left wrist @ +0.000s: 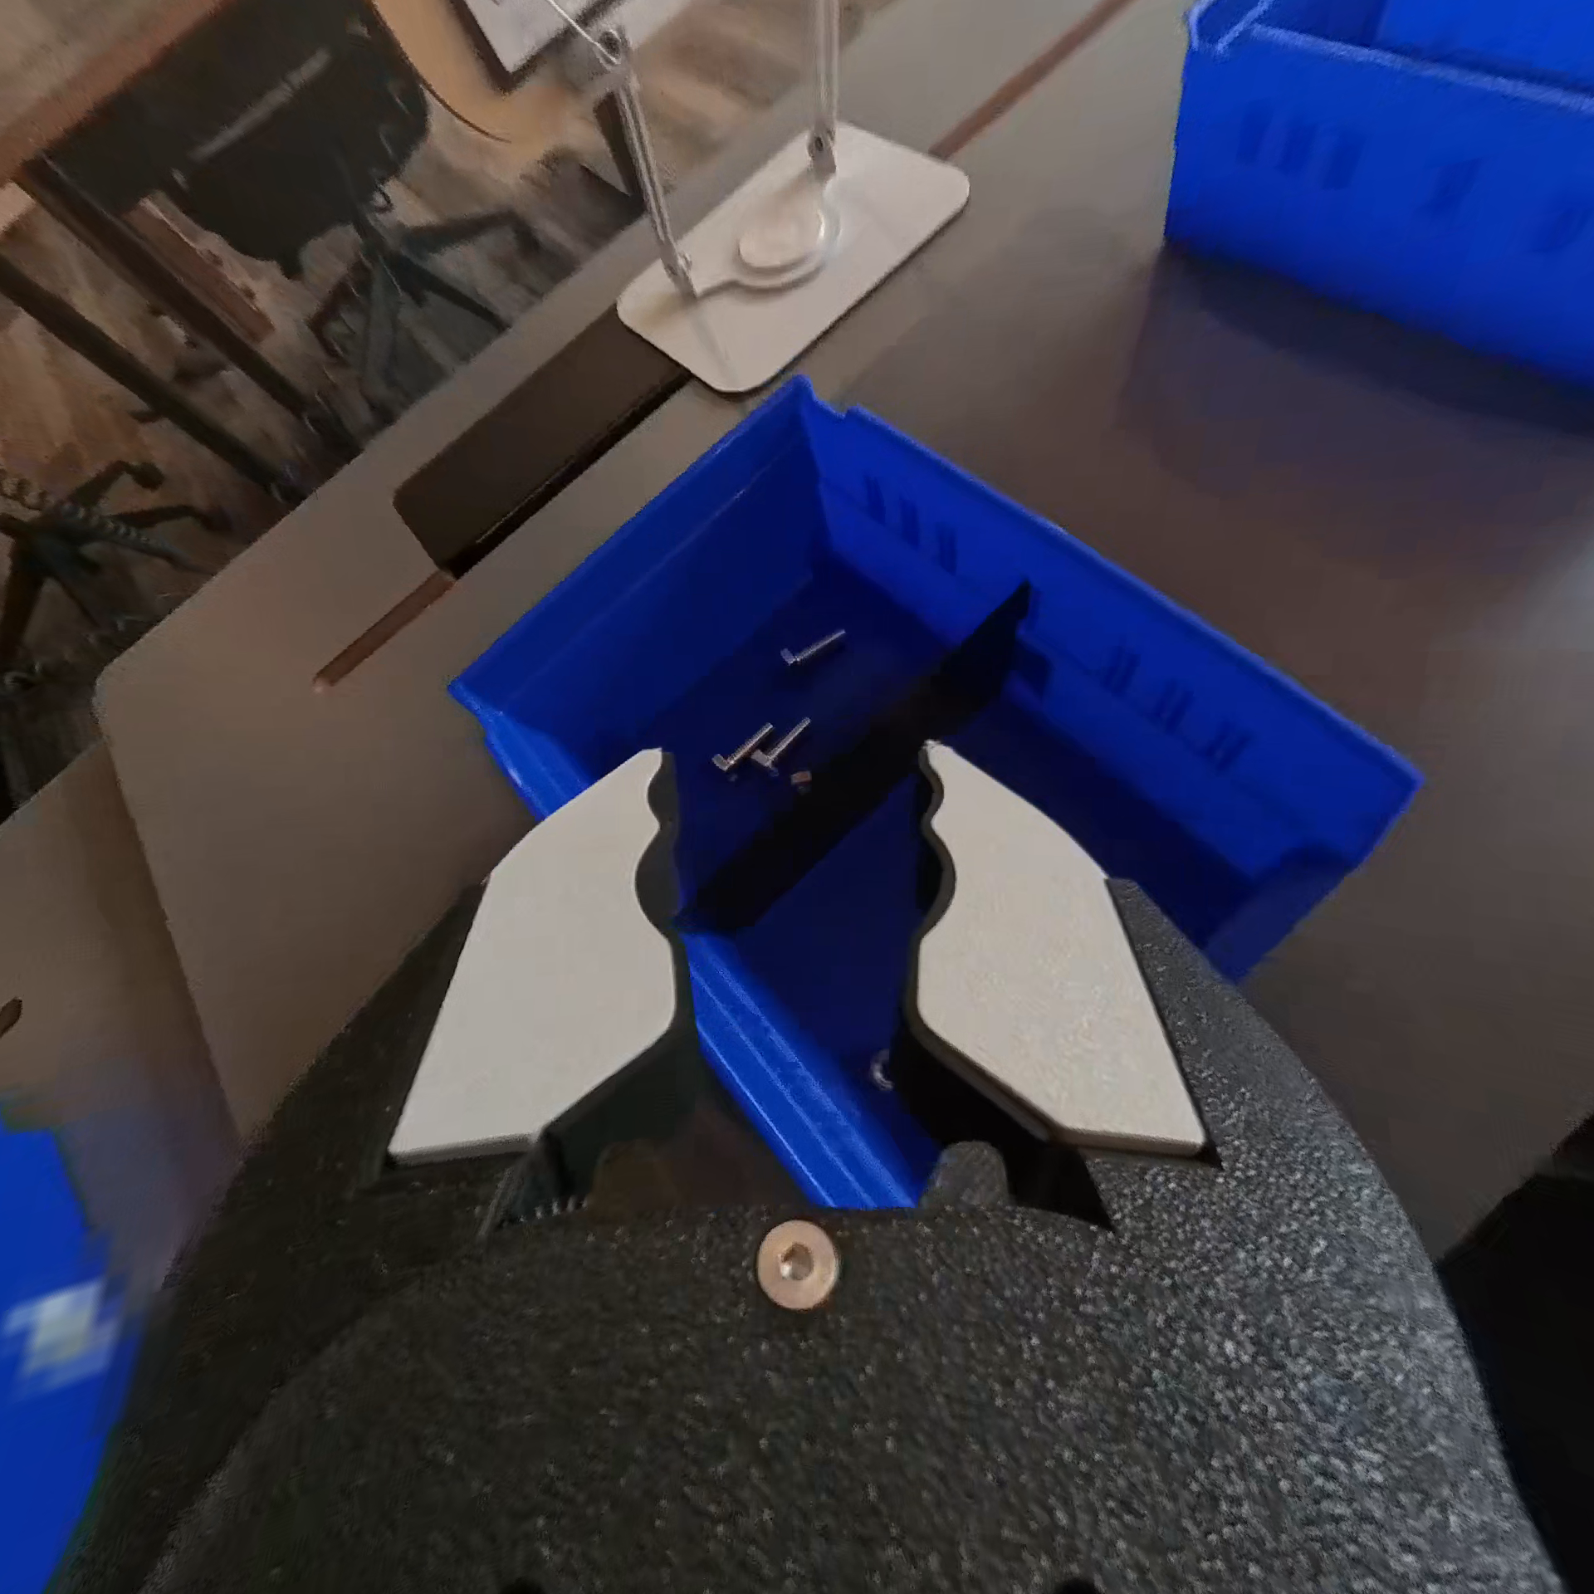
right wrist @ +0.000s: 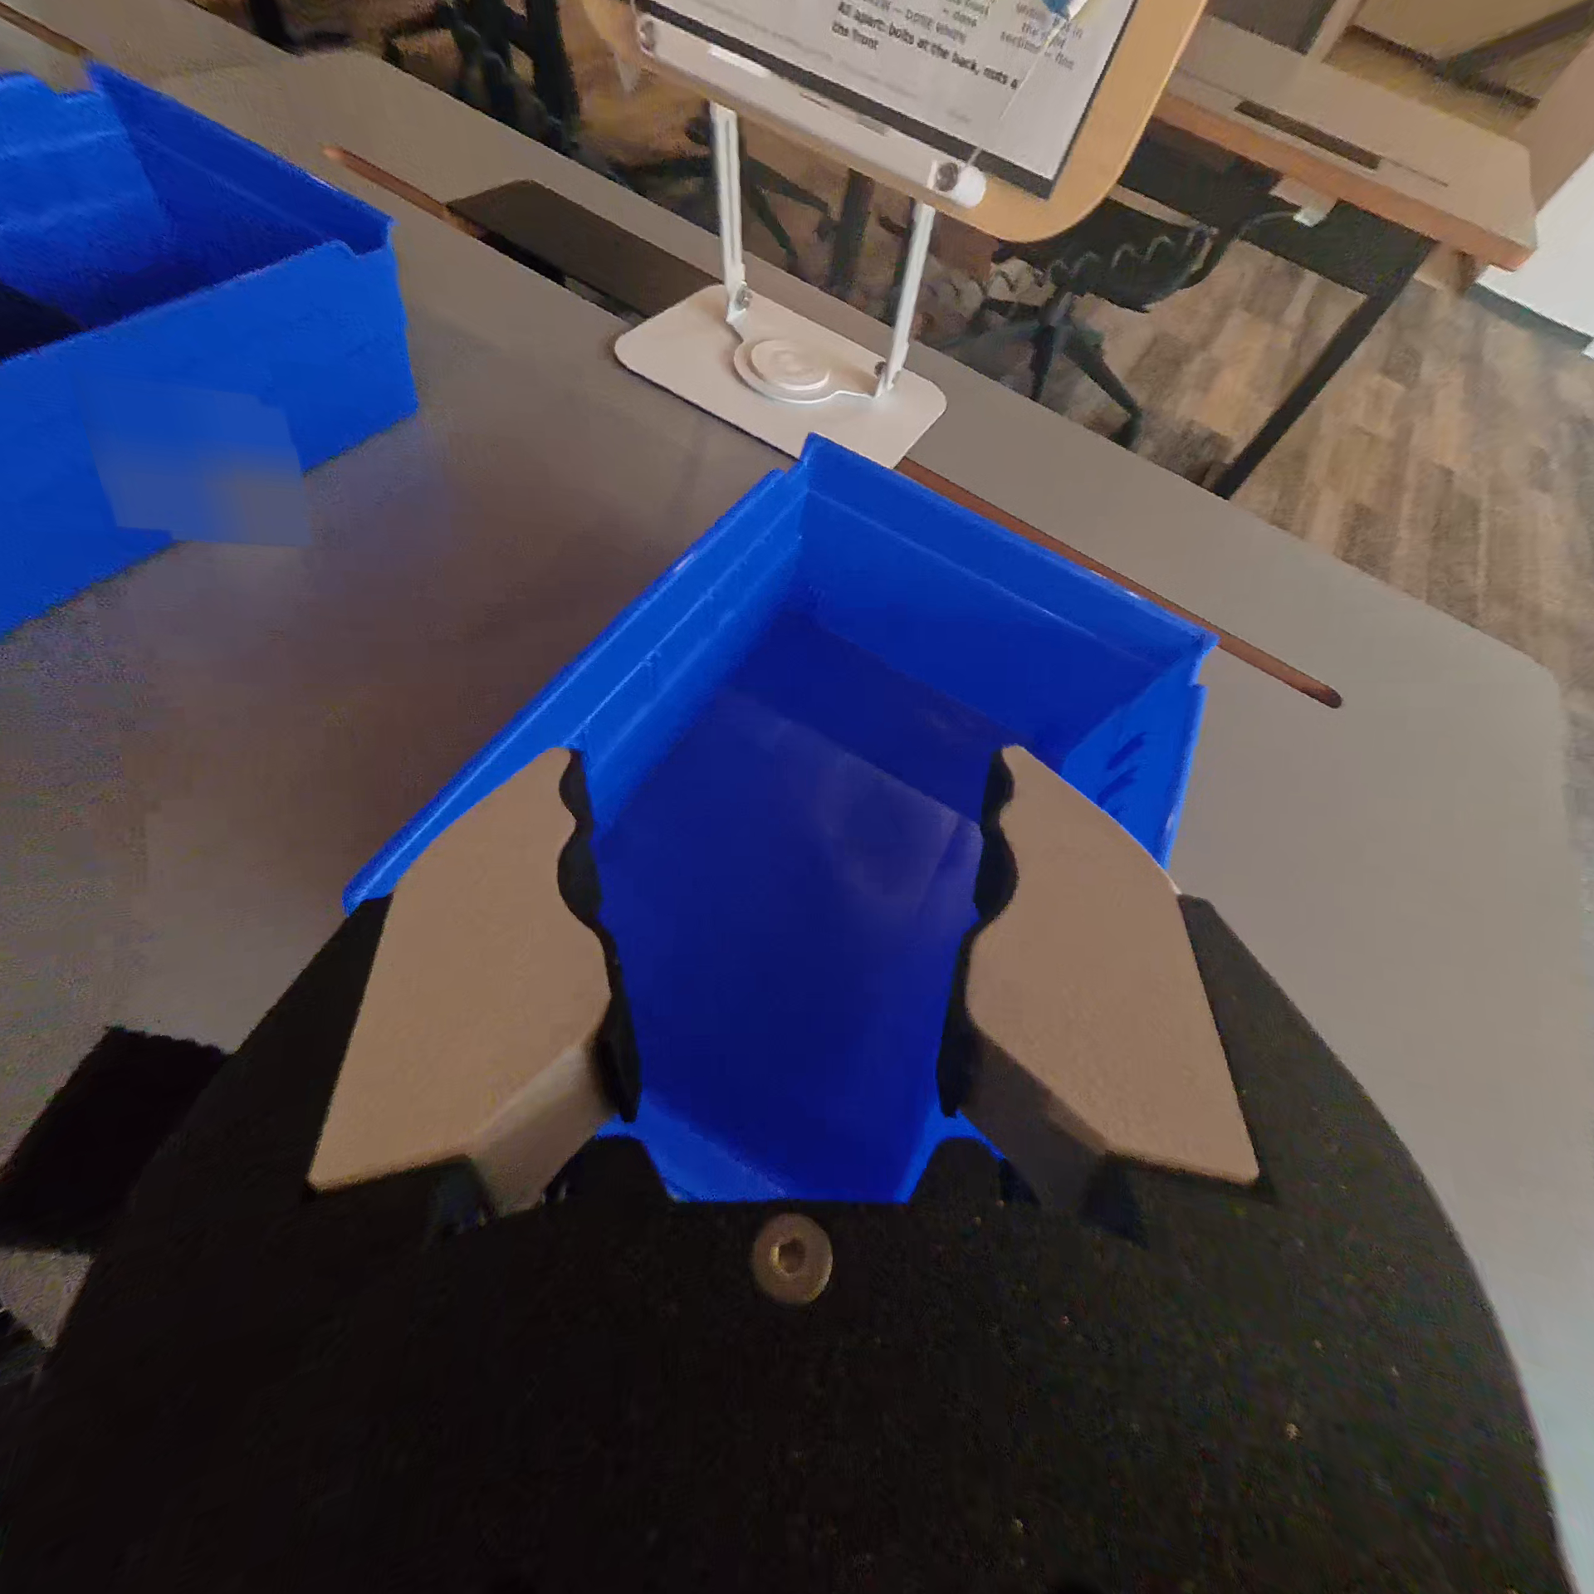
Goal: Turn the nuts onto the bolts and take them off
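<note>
Bolts (left wrist: 768, 733) are lying in the divided blue bin (left wrist: 1121, 604) under the spread left gripper (left wrist: 798, 759); the right gripper (right wrist: 781, 759), fingers spread, is hovering over a bare bin (right wrist: 906, 552).

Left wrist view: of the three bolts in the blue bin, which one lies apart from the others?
The small silver bolt farthest back in the divided blue plastic bin. The other two bolts lie side by side, nearer the open left gripper.

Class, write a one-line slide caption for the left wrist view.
Open left hand-held gripper above a divided blue bin holding three bolts.
</note>
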Demonstrator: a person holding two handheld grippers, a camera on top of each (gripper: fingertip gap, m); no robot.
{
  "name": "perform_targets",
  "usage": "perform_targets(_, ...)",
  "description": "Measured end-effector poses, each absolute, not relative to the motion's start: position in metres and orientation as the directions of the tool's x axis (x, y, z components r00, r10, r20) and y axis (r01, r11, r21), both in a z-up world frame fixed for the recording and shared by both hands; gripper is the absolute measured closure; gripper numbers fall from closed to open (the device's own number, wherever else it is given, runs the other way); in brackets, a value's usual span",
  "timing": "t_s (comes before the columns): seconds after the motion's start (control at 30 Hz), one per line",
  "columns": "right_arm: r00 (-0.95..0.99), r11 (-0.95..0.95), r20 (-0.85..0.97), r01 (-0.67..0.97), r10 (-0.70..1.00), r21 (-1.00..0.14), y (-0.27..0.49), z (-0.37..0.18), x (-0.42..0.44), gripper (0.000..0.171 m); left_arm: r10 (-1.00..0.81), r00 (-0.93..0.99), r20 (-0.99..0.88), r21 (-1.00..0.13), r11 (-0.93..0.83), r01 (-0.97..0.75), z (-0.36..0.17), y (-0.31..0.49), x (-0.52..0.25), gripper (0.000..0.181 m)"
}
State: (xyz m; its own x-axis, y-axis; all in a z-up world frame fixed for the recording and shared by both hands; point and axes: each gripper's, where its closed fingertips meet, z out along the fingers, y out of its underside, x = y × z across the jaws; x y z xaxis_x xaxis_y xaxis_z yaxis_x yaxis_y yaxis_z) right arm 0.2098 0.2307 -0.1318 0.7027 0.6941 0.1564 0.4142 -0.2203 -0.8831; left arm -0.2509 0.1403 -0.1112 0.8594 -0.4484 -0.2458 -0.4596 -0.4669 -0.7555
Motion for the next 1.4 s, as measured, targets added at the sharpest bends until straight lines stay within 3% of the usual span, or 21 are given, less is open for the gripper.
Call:
perform_targets(0.3, 0.67, -0.24, 0.025, 0.299, 0.742, -0.924, 0.246, -0.134, 0.218, 0.091, -0.685, 0.66, -0.307, -0.652, -0.354, -0.67, -0.147, 0.215, -0.241, 0.152)
perform_targets(0.63, 0.684, -0.25, 0.017, 0.29, 0.73, -0.924, 0.258, -0.143, 0.214, 0.09, -0.936, 0.283, -0.209, -0.365, -0.194, -0.911, -0.227, 0.238, -0.221, 0.151)
perform_targets(1.0, 0.694, -0.236, 0.018, 0.269, 0.72, -0.934, 0.251, -0.139, 0.218, 0.092, -0.962, 0.227, -0.152, -0.194, -0.196, -0.961, -0.273, 0.261, -0.237, 0.159)
perform_targets(1.4, 0.682, -0.207, 0.019, 0.248, 0.731, -0.946, 0.25, -0.134, 0.213, 0.096, -0.969, 0.213, -0.124, -0.164, -0.191, -0.968, -0.29, 0.268, -0.238, 0.152)
